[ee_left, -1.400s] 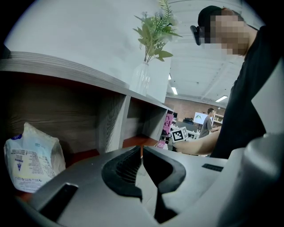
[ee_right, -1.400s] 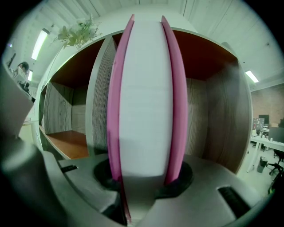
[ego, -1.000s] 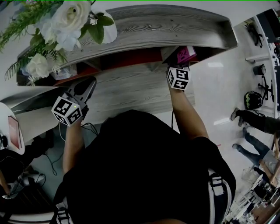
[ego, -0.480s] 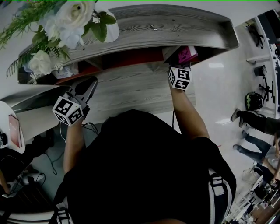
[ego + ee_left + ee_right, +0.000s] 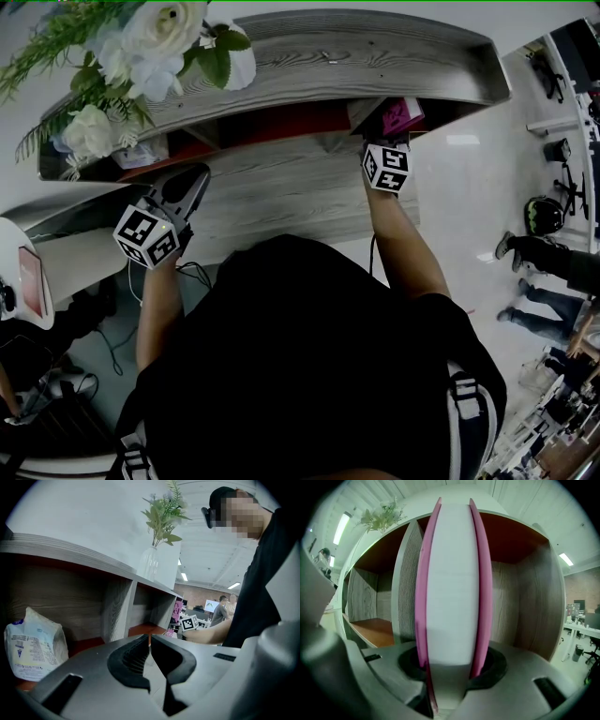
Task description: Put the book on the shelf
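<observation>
A pink-covered book (image 5: 454,583) stands upright between the jaws of my right gripper (image 5: 452,667), its white page edge facing the camera. The jaws are opening, though both pads still touch the covers. The book (image 5: 398,114) sits inside the rightmost compartment of the grey wooden shelf (image 5: 328,56), with my right gripper (image 5: 389,139) just in front of it. My left gripper (image 5: 195,176) hovers before the shelf's left part. In the left gripper view that gripper (image 5: 150,641) is shut with nothing in it.
A vase of white flowers (image 5: 141,56) stands on the shelf top at the left. A white packet (image 5: 33,644) lies in the left compartment. Wooden dividers (image 5: 408,588) separate orange-floored compartments. People (image 5: 553,253) stand on the floor far right.
</observation>
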Demonstrator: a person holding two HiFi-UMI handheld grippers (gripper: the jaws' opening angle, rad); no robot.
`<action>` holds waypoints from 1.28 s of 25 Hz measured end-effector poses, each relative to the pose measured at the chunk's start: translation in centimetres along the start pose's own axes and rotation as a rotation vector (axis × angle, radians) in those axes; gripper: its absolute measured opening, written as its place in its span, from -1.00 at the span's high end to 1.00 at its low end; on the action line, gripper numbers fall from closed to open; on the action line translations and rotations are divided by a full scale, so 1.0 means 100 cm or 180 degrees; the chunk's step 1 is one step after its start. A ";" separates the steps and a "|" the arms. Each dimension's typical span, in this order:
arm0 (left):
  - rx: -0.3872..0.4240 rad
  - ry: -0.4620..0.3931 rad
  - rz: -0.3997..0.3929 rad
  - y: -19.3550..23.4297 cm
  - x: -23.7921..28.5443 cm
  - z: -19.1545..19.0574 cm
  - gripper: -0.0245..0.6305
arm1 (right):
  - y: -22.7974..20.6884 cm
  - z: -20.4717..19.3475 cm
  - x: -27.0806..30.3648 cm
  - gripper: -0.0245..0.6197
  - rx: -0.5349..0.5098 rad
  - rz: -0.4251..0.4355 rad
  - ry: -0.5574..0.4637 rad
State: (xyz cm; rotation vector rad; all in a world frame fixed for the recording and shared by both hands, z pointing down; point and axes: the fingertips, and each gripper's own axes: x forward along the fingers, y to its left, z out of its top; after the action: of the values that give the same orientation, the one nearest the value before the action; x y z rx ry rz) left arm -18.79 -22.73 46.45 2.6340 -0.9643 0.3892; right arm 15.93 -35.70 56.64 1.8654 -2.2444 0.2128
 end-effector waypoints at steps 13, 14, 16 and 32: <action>0.0010 0.0033 -0.0055 -0.004 0.000 -0.003 0.83 | 0.000 -0.006 -0.007 0.40 -0.0036 -0.0010 0.0057; 0.0013 0.0036 -0.0062 -0.004 0.000 -0.003 0.82 | 0.000 -0.007 -0.007 0.40 -0.0040 -0.0012 0.0059; 0.0016 0.0036 -0.0073 -0.005 0.001 -0.003 0.83 | -0.001 -0.007 -0.008 0.40 -0.0046 -0.0014 0.0065; 0.0036 -0.0002 -0.0117 -0.012 0.000 -0.002 0.83 | -0.003 -0.010 -0.019 0.40 -0.0061 -0.0048 0.0086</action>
State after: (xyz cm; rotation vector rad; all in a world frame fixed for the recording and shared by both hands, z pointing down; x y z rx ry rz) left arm -18.05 -21.83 46.37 2.6582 -0.9152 0.3863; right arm 16.63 -33.70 57.09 1.8579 -2.2063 0.2119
